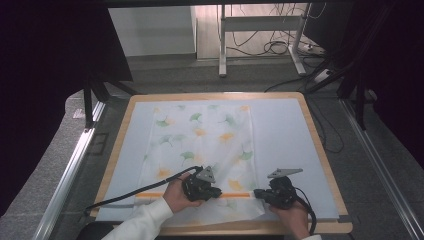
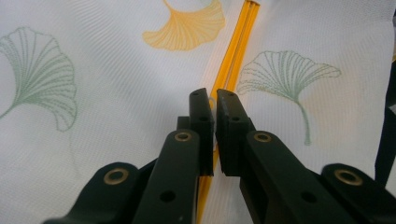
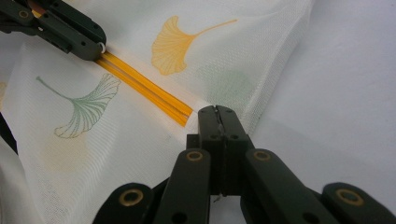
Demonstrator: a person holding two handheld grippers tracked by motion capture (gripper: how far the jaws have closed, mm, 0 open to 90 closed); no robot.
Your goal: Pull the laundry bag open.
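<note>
Where the high view blurs them, both jaws pinching the mesh bag (image 1: 202,145): left gripper (image 2: 215,105) on orange zipper (image 3: 144,93), right gripper (image 3: 217,114) at its end.

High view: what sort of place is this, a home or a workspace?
Probably a lab or workshop: a wood-edged table under a fixed camera, loose cables on the floor, and a metal desk frame behind.

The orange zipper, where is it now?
In the high view, the zipper runs across the cloth's near end, between the left hand-held gripper and the right hand-held gripper.
</note>
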